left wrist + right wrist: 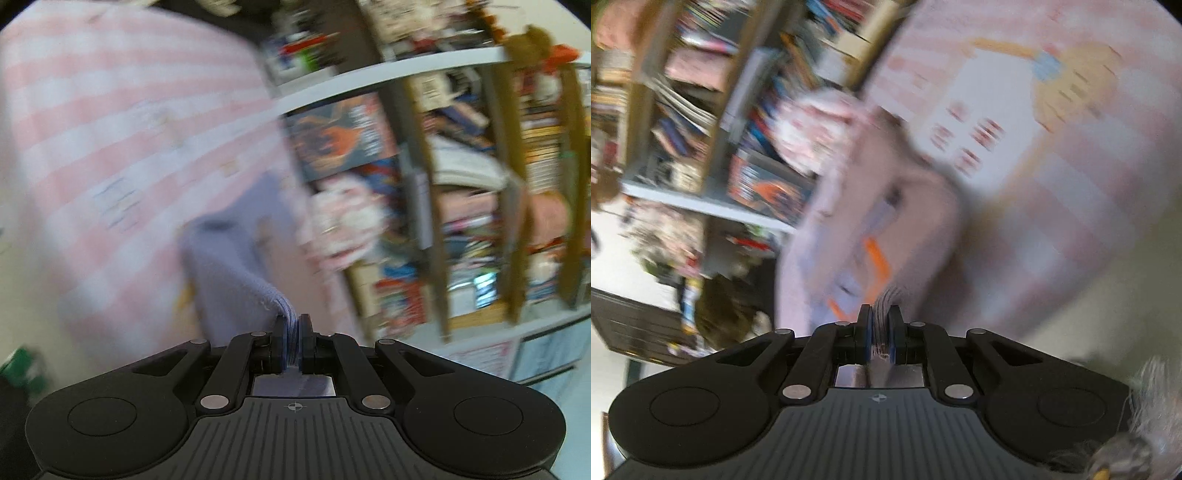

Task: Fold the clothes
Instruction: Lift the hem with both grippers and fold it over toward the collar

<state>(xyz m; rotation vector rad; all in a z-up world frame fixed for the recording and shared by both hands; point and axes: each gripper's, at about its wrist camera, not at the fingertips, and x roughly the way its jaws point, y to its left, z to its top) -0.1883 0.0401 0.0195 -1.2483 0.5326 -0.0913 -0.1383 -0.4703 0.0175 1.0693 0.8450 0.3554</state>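
A lilac knitted garment (229,258) hangs in front of the pink-and-white checked bed cover (110,129). My left gripper (293,325) is shut on a ribbed edge of it, the cloth bunched between the pads. In the right wrist view the same pale lilac garment (886,206), with an orange and blue print on its front, stretches away from my right gripper (880,317), which is shut on another ribbed edge. Both views are blurred by motion and tilted.
A tall bookshelf (461,166) crammed with books, boxes and plush toys stands beside the bed; it also fills the left of the right wrist view as bookshelf (701,110). The checked bed cover (1071,166) bears a printed cartoon. A fuzzy grey thing (1137,424) sits at the lower right.
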